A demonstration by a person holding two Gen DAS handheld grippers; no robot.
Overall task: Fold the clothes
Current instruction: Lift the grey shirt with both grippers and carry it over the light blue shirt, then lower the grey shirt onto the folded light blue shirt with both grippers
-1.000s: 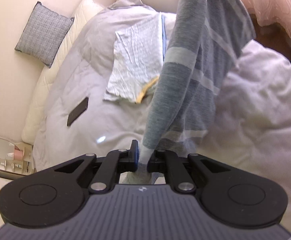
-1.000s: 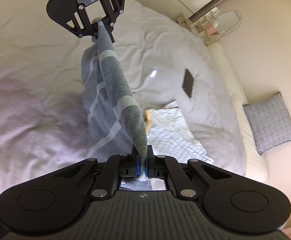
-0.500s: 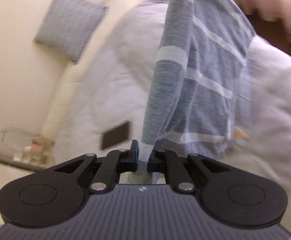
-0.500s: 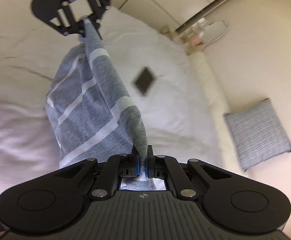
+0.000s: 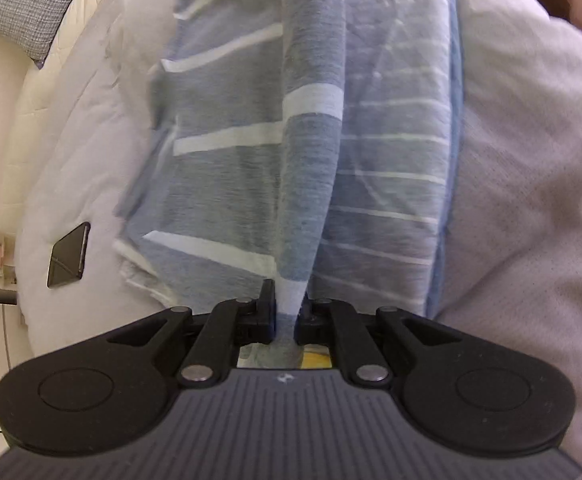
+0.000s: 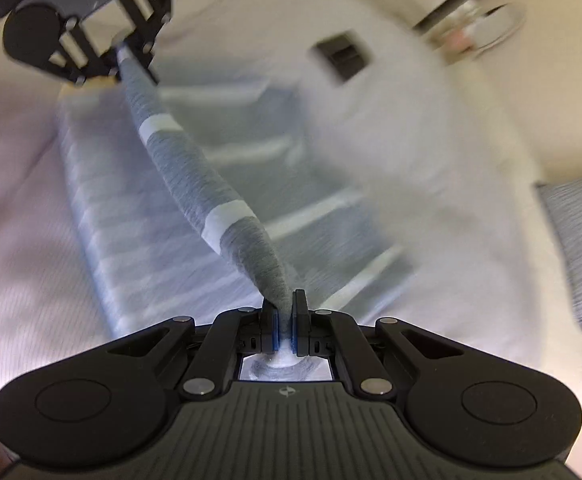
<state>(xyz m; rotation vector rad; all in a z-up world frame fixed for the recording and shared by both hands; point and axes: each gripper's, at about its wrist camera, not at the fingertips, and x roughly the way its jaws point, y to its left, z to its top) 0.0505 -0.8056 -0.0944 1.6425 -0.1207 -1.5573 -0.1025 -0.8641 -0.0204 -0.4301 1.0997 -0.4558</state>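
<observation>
A grey garment with white stripes [image 5: 311, 152] hangs stretched between my two grippers above the bed. My left gripper [image 5: 289, 312] is shut on one end of its bunched edge. My right gripper [image 6: 285, 320] is shut on the other end. In the right wrist view the taut edge [image 6: 195, 176] runs up to the left gripper [image 6: 117, 50] at the top left. The rest of the garment spreads blurred over the duvet [image 6: 391, 128] below. A pale folded garment with a yellow trim [image 5: 317, 360] shows only as a sliver under my left gripper.
A dark phone [image 5: 69, 256] lies on the duvet [image 5: 531, 200] at the left; it is also the dark phone [image 6: 343, 54] in the right wrist view. A grey checked cushion [image 5: 27, 0] leans at the bed's edge. A bedside shelf with a mirror [image 6: 491, 28] stands beyond.
Both grippers have dropped lower toward the bed with the striped garment. The garment now spreads over the duvet and covers the pale folded garment seen earlier. Both stay shut.
</observation>
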